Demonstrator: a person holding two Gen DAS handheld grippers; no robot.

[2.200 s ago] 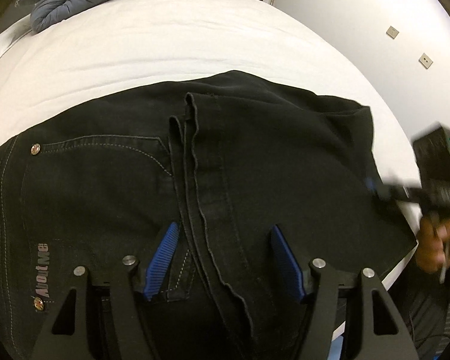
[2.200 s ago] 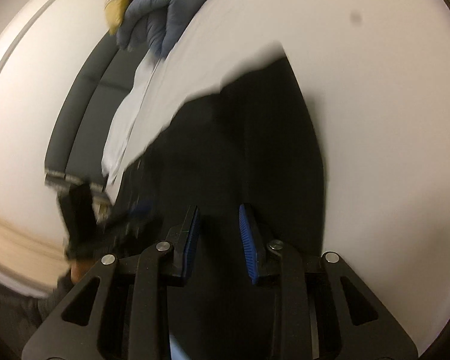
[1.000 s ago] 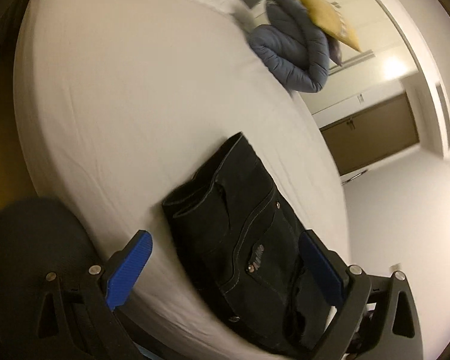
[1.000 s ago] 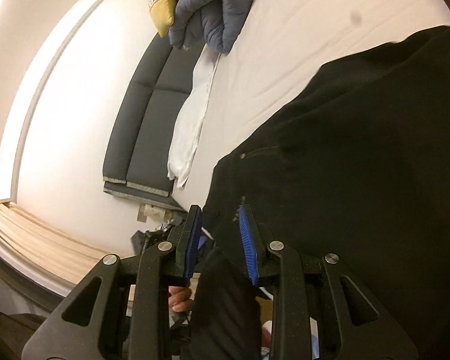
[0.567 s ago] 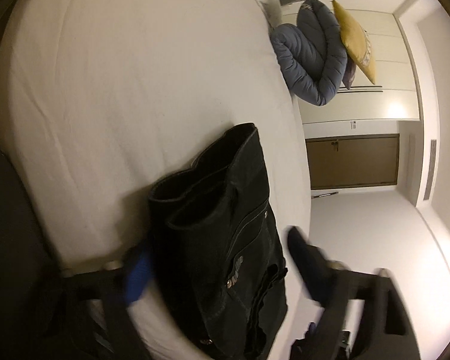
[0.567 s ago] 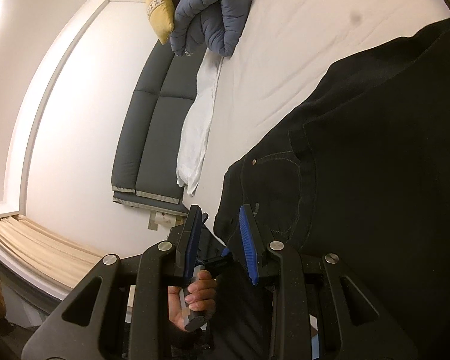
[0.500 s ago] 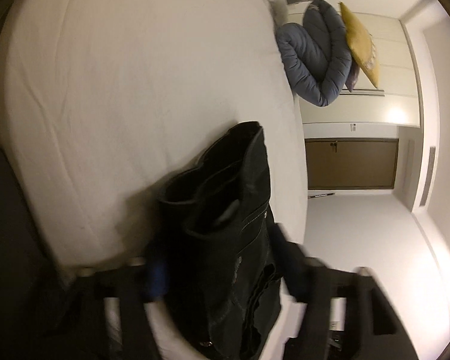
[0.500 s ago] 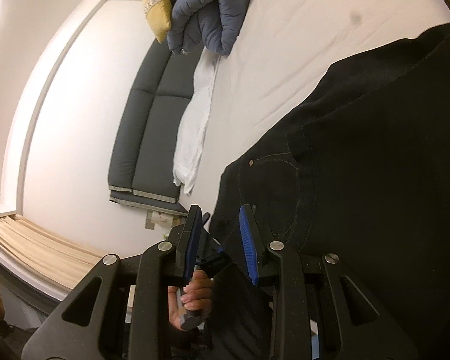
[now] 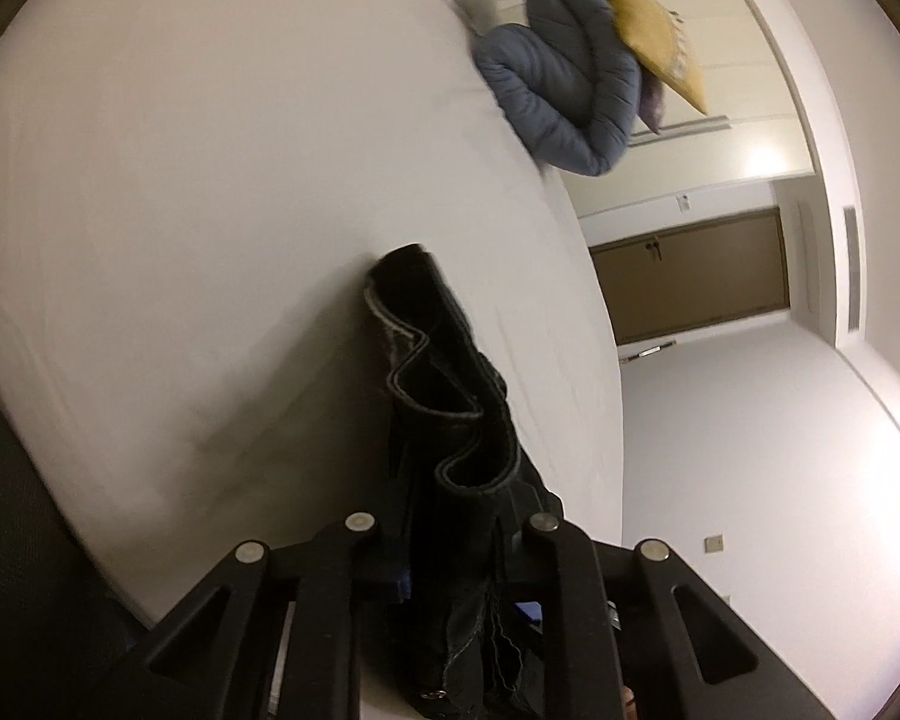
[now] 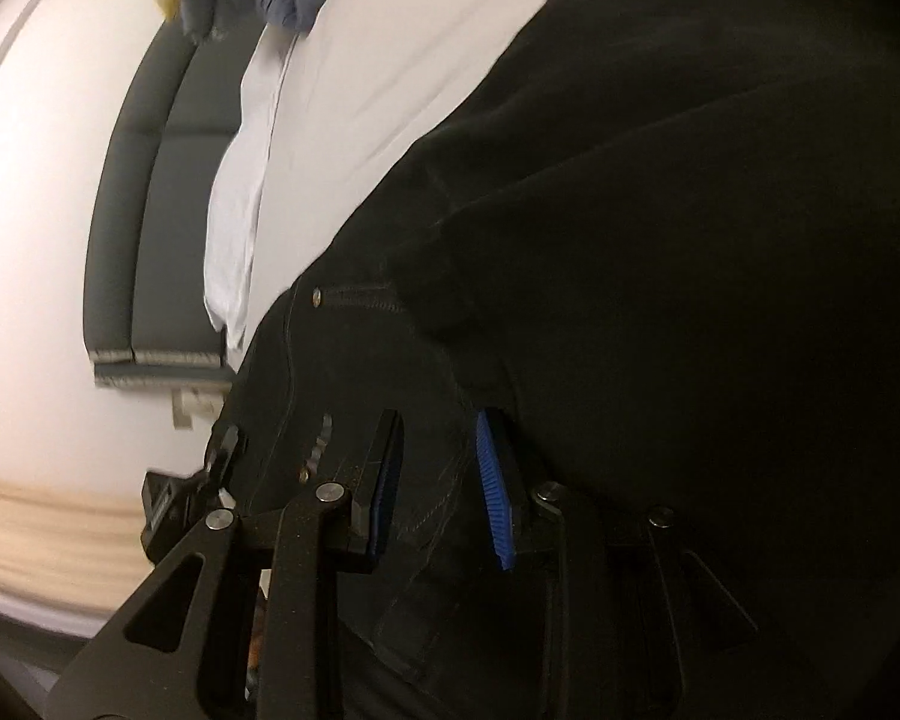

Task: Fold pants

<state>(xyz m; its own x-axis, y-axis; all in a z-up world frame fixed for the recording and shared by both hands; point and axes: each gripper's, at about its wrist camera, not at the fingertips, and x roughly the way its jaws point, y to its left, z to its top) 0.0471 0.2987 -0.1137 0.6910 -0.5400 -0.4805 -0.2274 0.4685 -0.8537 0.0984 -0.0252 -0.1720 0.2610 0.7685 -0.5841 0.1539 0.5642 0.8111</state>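
Where the pants lie: while both grippers work at them, the black denim pants (image 9: pixel 444 420) sit bunched on the near edge of the white-sheeted bed (image 9: pixel 180 210), their stitched waistband standing up in wavy folds in the left wrist view.
Left gripper: the left gripper (image 9: pixel 450 546) has its jaws closing with the bunched black cloth between them — the denim fills the narrow gap and hides the blue pads almost wholly, so the fingers look pressed on it.
Right gripper: the right gripper (image 10: pixel 438 480) has its jaws closing too, narrow but not together; its blue ribbed pads (image 10: pixel 489 486) stand on either side of a stitched fold of the pants (image 10: pixel 630 300), and whether they press on it cannot be told.
Cloth in the right wrist view: dark fabric covers most of the frame, with a metal rivet (image 10: pixel 315 296) at a pocket corner.
Other tool: the left gripper's black body (image 10: pixel 192 492) shows at the lower left of the right wrist view, beside the cloth's edge.
Bed's far end: a rolled blue-grey padded duvet (image 9: pixel 564 102) with a mustard-yellow cushion (image 9: pixel 654 48) leaning on it.
Beyond the bed: a dark grey upholstered headboard (image 10: pixel 144 192) — and a brown wooden door (image 9: pixel 696 276) in the white wall.
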